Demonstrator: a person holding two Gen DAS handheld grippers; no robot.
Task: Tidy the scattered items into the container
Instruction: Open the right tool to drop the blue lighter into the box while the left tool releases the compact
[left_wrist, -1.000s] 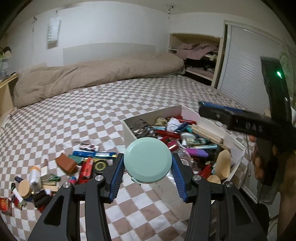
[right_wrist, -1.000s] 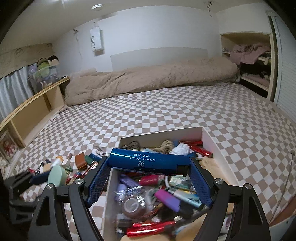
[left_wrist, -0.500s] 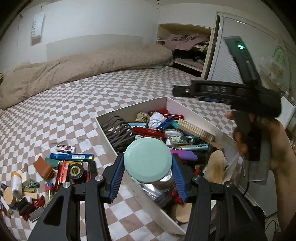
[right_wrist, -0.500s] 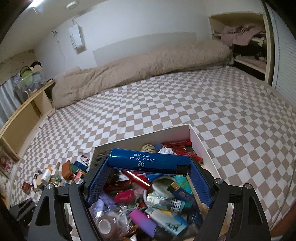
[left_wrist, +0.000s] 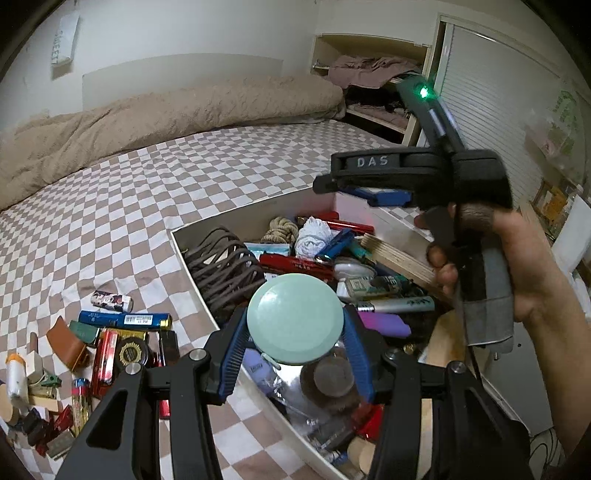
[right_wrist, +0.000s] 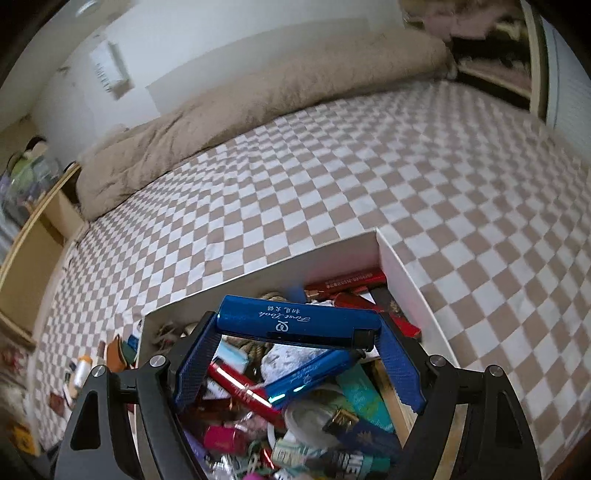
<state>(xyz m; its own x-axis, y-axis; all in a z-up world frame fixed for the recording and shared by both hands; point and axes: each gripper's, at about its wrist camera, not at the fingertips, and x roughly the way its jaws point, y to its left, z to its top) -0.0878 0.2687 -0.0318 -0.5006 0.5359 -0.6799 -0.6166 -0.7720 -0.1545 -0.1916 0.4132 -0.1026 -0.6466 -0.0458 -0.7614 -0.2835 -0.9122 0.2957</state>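
Observation:
My left gripper (left_wrist: 293, 334) is shut on a round mint-green lidded container (left_wrist: 293, 319), held above the near left part of the white box (left_wrist: 236, 218). My right gripper (right_wrist: 299, 332) is shut on a blue tube (right_wrist: 299, 325), held crosswise over the far end of the same box (right_wrist: 402, 269), which is crammed with small items. The right gripper also shows in the left wrist view (left_wrist: 384, 195), over the box's far right corner. Scattered items (left_wrist: 103, 343) lie on the checkered bed left of the box.
A rolled beige duvet (left_wrist: 166, 114) lies at the far end of the checkered bed (right_wrist: 369, 177). A closet shelf with clothes (left_wrist: 369, 70) and a slatted door (left_wrist: 491, 122) stand at the right. A wooden shelf (right_wrist: 33, 236) runs along the left.
Both grippers have moved farther over the box with their loads. The right gripper has tilted downward toward the box's far end. The left view has closed in on the box.

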